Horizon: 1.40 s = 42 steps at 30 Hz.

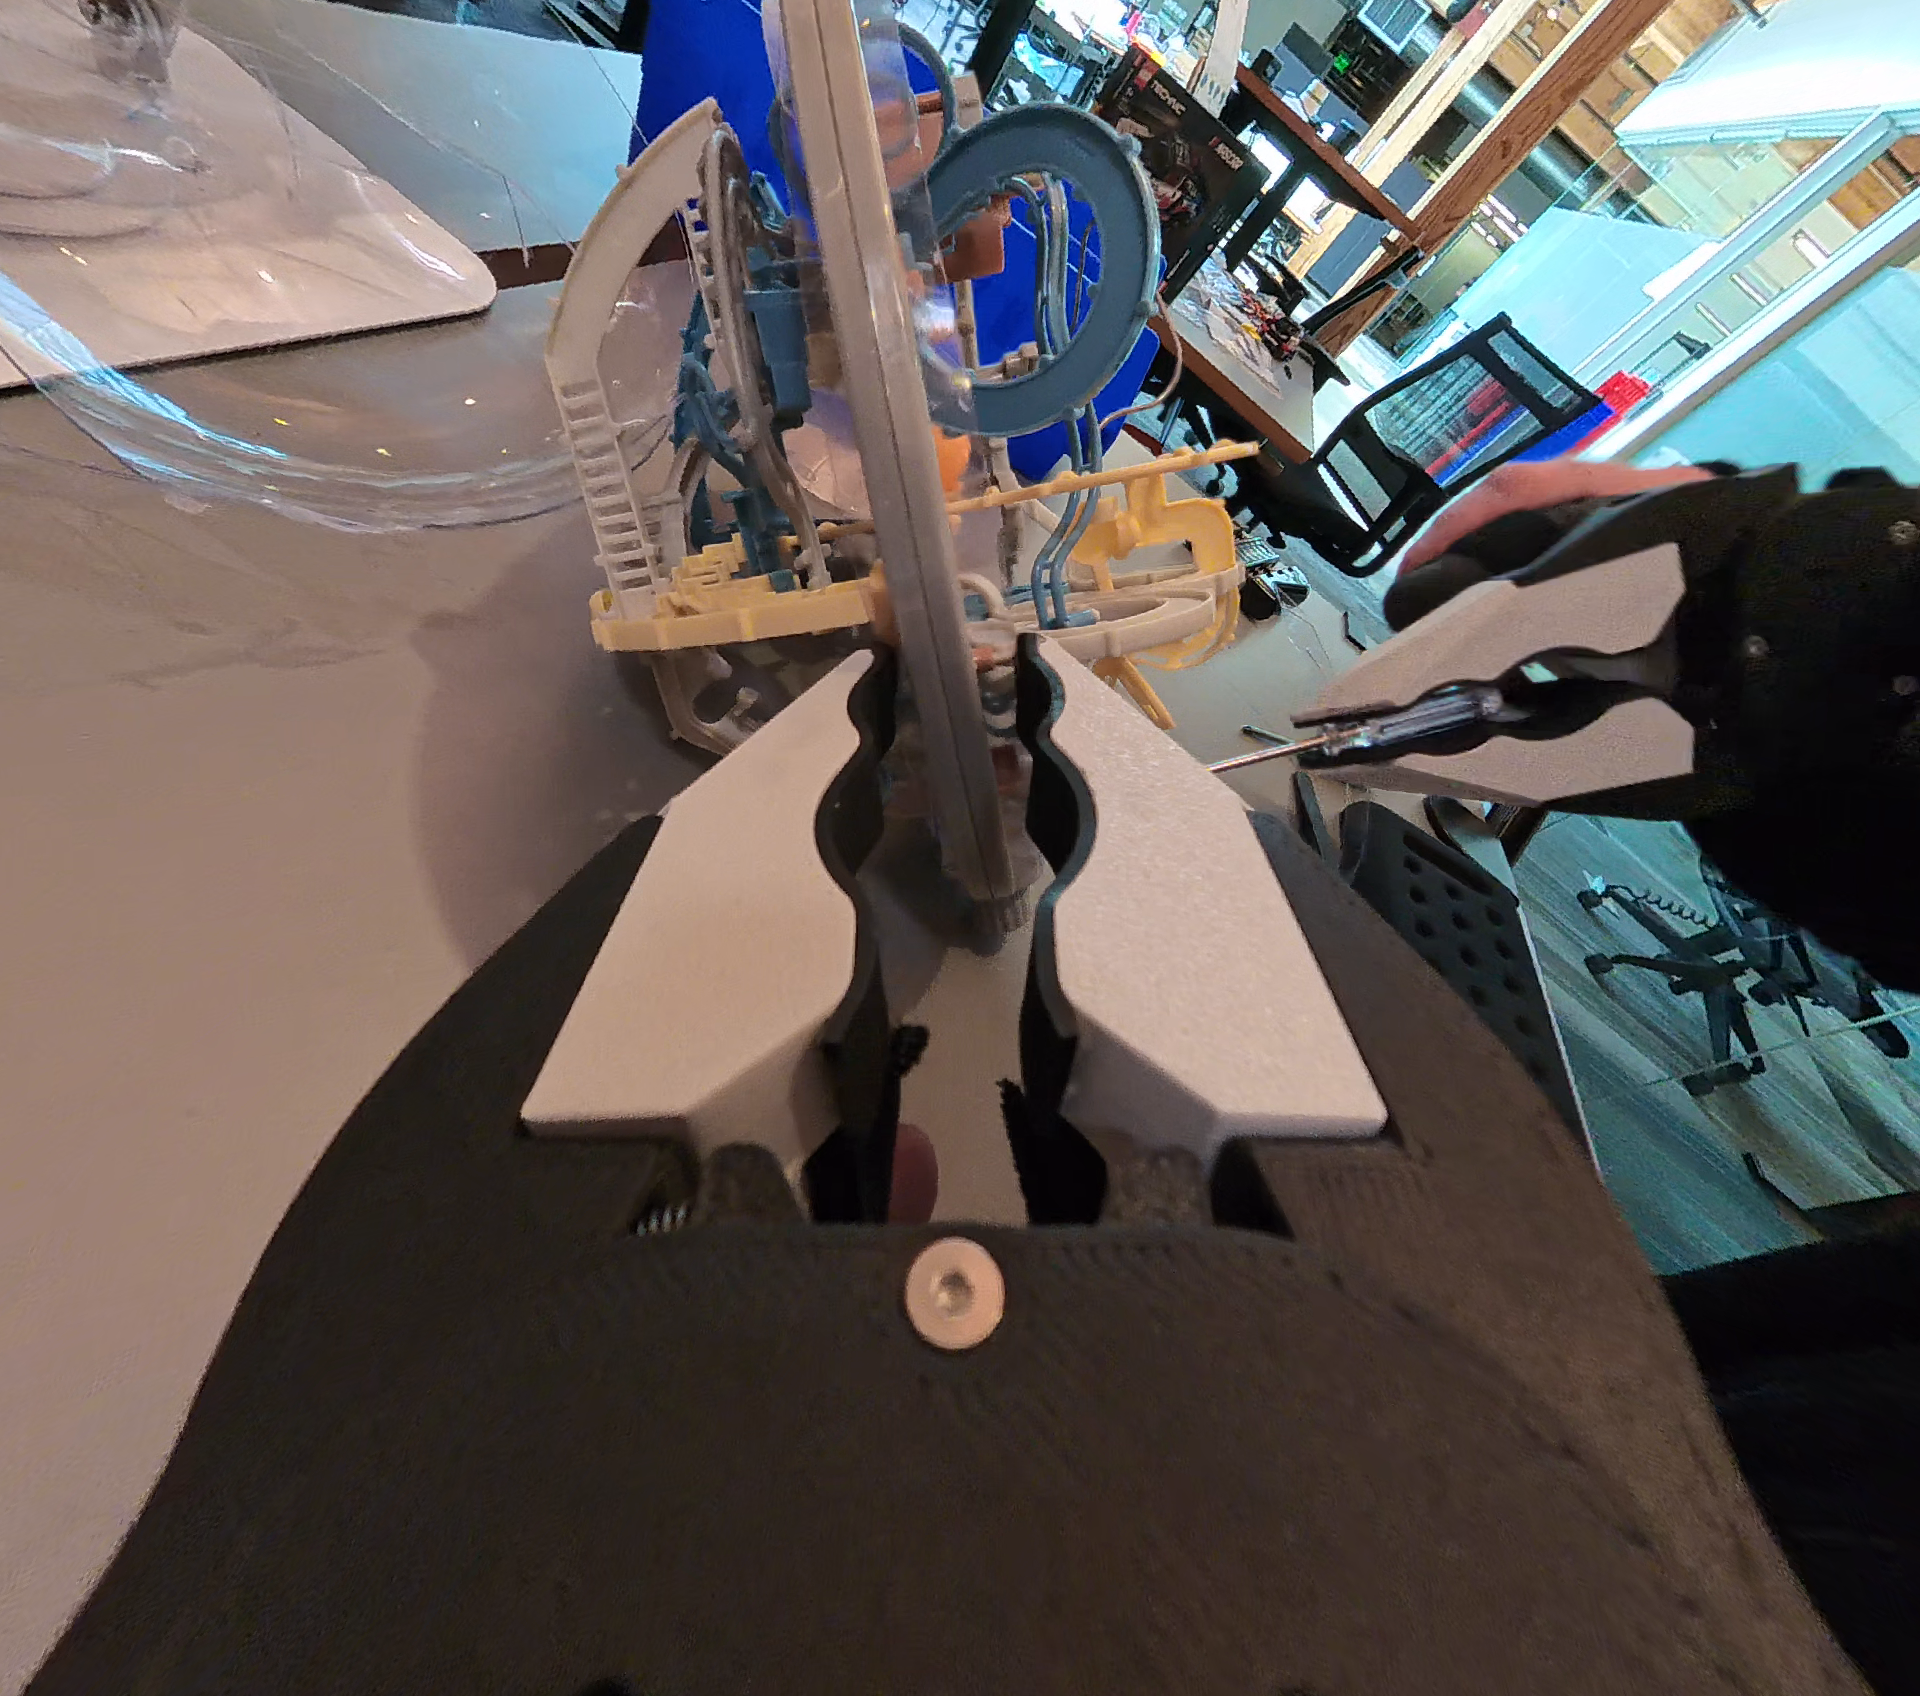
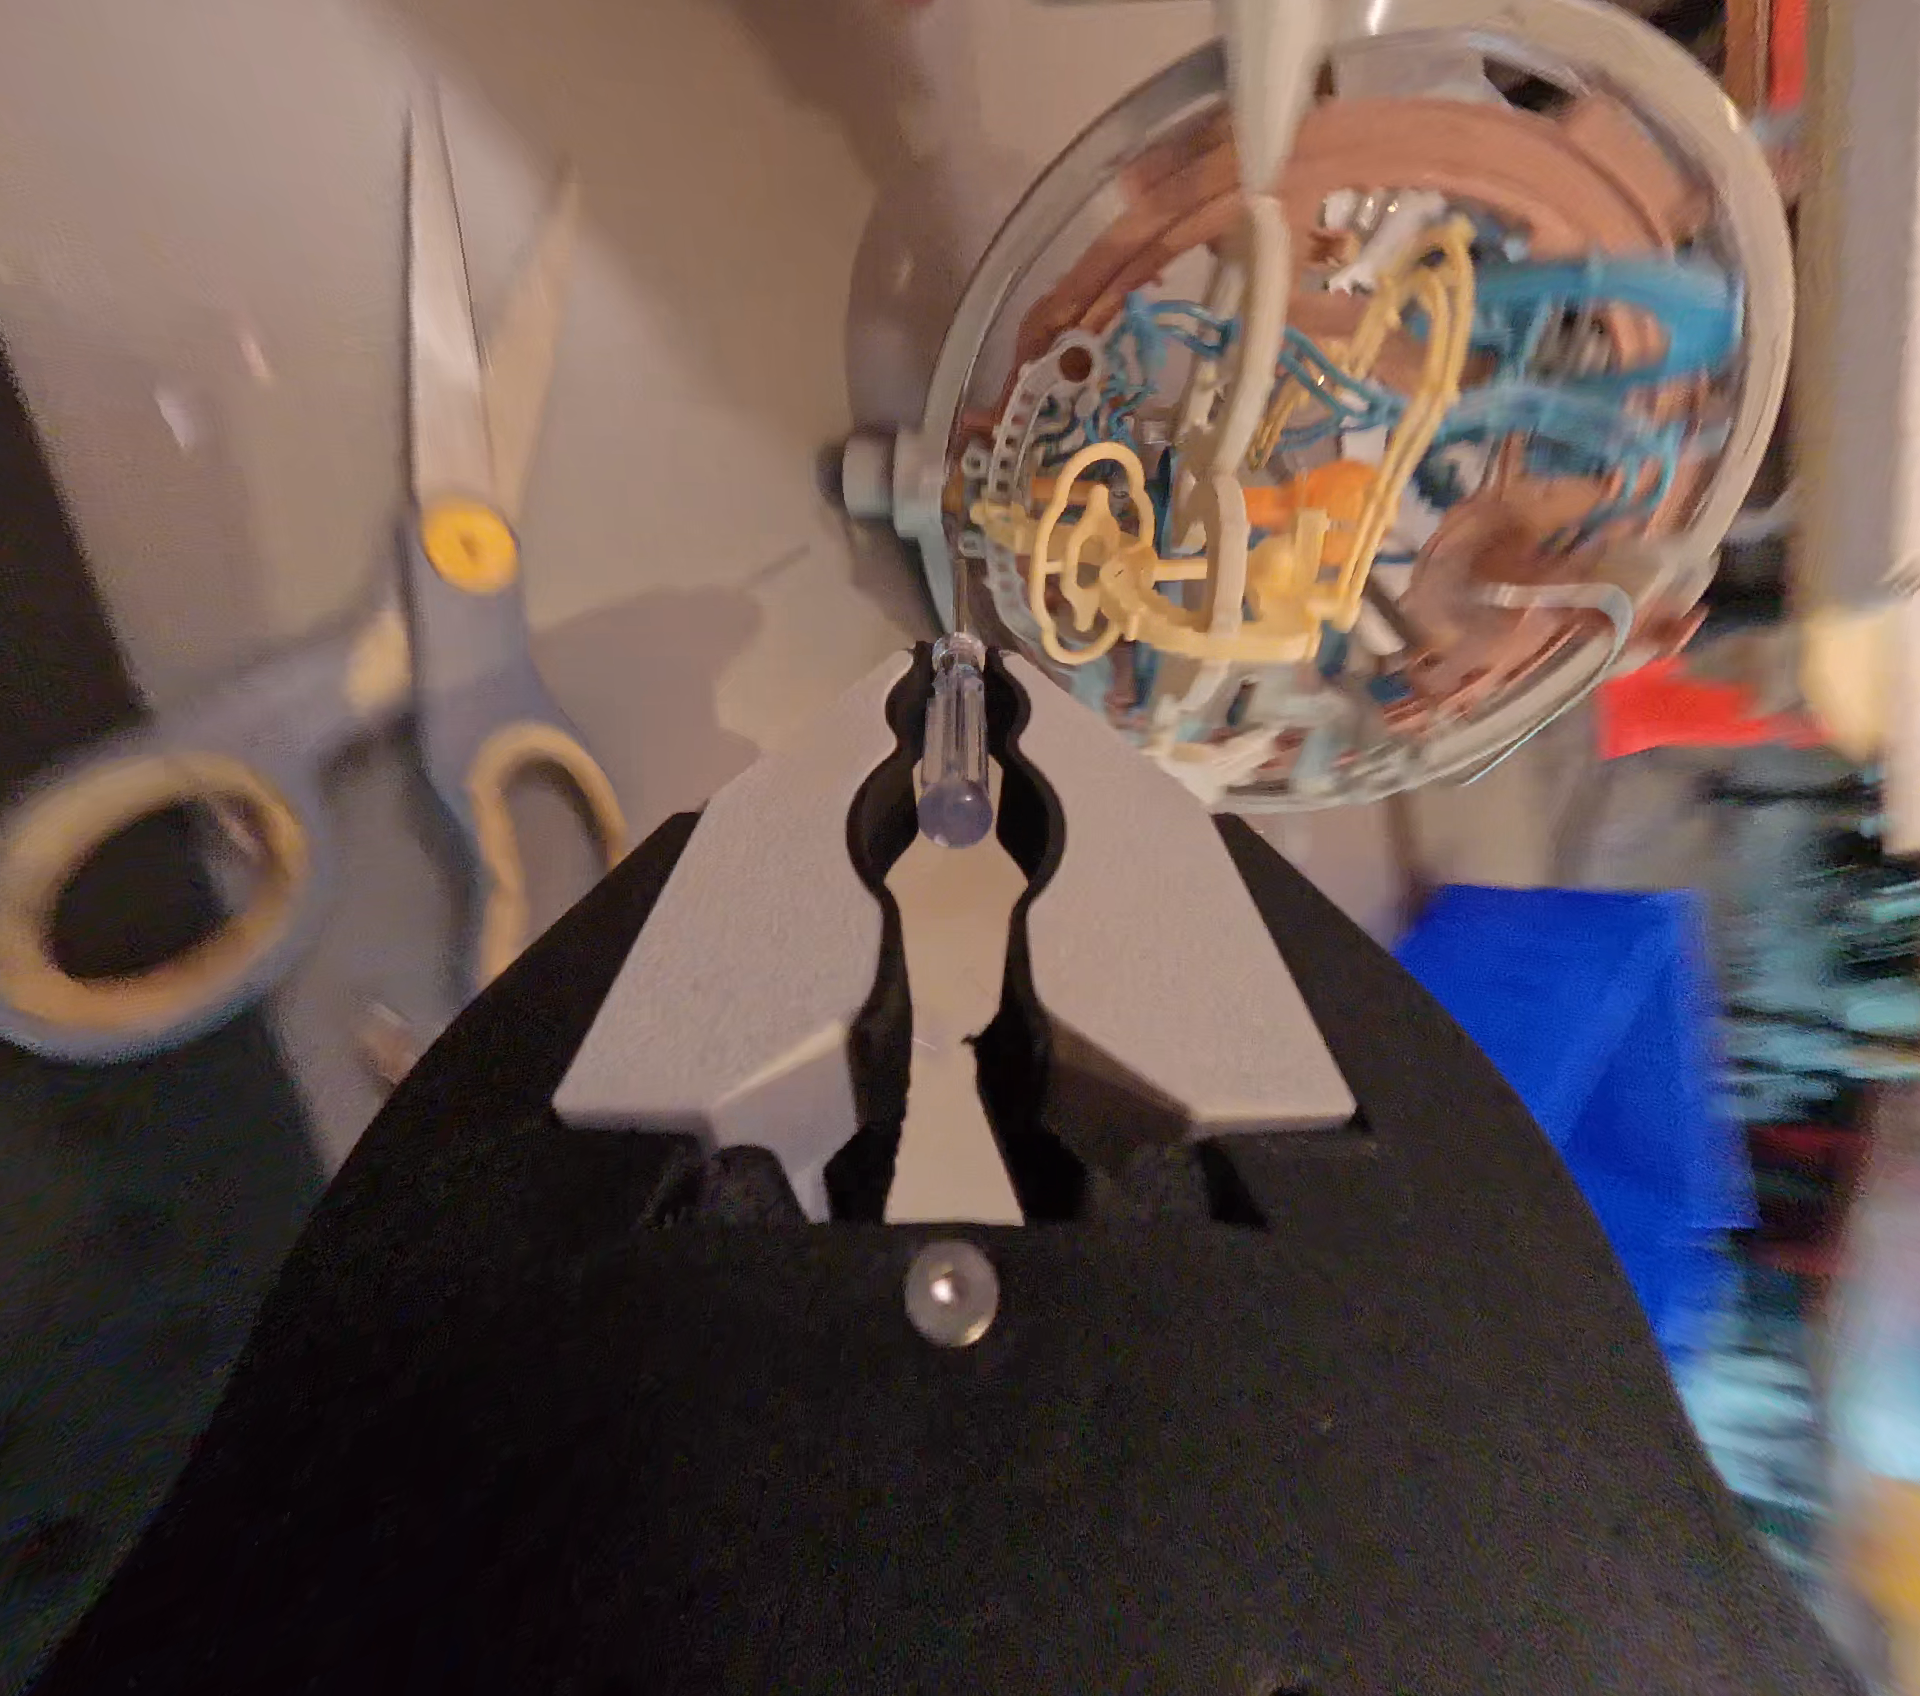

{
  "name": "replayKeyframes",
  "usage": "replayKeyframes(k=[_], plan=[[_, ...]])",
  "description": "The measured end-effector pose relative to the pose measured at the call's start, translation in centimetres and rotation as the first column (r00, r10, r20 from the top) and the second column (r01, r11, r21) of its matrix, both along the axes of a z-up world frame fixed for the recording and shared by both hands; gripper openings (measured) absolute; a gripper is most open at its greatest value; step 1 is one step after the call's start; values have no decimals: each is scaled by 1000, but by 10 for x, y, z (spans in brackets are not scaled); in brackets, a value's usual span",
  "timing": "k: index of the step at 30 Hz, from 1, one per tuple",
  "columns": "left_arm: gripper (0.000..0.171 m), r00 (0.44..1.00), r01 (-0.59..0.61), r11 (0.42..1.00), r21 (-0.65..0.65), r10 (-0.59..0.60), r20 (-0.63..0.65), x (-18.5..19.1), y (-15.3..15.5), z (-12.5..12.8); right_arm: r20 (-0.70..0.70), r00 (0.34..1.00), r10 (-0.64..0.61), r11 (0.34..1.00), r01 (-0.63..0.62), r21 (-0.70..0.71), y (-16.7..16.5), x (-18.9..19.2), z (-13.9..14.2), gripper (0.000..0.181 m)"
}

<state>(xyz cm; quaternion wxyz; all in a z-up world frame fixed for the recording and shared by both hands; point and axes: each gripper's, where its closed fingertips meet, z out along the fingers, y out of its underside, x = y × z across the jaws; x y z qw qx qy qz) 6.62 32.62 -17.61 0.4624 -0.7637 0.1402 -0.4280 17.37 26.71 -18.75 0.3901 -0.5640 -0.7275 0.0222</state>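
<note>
While left hand-held gripper (image 1: 951, 773) straddles maze ball rim (image 1: 894, 503), right (image 2: 961, 690) pinches screwdriver (image 2: 951, 747) beside it.

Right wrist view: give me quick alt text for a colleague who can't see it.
The right gripper is shut on a small clear-handled screwdriver, whose tip points at the grey rim of a clear plastic maze ball filled with cream, blue and orange tracks. Grey scissors with yellow-lined handles lie on the table to the left; the picture is motion-blurred.
</note>
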Motion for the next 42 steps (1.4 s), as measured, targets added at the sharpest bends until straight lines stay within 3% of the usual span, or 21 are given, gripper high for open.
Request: replayKeyframes(k=[3,5,7,14,37,42], plan=[[22,1000,-2,1000,1,2,1,5,-5,0,-255,923,-287,921,192,-340,6,2,-3,7],[22,1000,-9,1000,3,9,-4,9,-8,0,-333,820,-466,794,222,-566,11,2,-10,7],[22,1000,-12,1000,5,12,-8,11,-10,0,-350,747,-566,703,215,-677,14,1,-18,7],[22,1000,-15,1000,7,15,5,11,-10,0,-343,656,-673,622,250,-742,19,10,-30,6],[22,1000,-10,1000,12,10,8,12,-11,0,-320,645,-694,588,250,-770,24,2,-40,6],[22,1000,-9,1000,10,9,12,13,-11,0,-287,618,-732,527,246,-814,23,2,-41,6]])
